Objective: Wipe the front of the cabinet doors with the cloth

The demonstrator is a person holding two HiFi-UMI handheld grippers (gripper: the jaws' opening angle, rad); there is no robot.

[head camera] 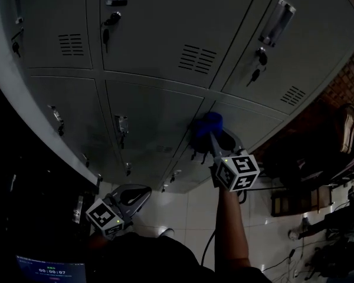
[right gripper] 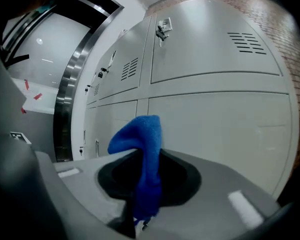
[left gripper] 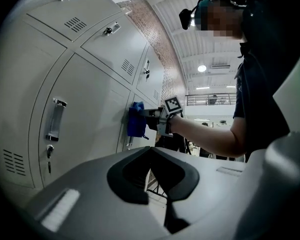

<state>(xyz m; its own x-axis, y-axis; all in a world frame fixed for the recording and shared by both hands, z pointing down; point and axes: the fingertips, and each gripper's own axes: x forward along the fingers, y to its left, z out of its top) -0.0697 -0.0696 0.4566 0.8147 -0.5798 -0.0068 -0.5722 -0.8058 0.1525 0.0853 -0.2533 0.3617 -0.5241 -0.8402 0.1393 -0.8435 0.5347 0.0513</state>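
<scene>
Nearest the lens, low in the head view: dark-clothed torso of the person, with a bare right forearm stretched out toward the cabinet.

Beyond, across most of every view, that cabinet: grey metal, a grid of flat doors in rows. Stands on a pale tiled floor, visible below its bottom edge. Meets a brick wall at its right end.

Up at the cabinet front, on the second row of doors down in the head view, the right gripper, marker cube turned back toward the person. Pinches a blue cloth tight between closed jaws. In the right gripper view, cloth rising out of the jaws and folding over at its top. Rests the cloth against the cabinet, on the upright seam between the middle door and the door to its right, seen side-on in the left gripper view.

Well back from the cabinet, low and close to the person's body, the left gripper. Has its jaws together, tips meeting, nothing between them. Points along the cabinet front toward the cloth.

Smallest, on each cabinet door: slanted vent slots, a recessed handle and a lock, with keys hanging from several.
</scene>
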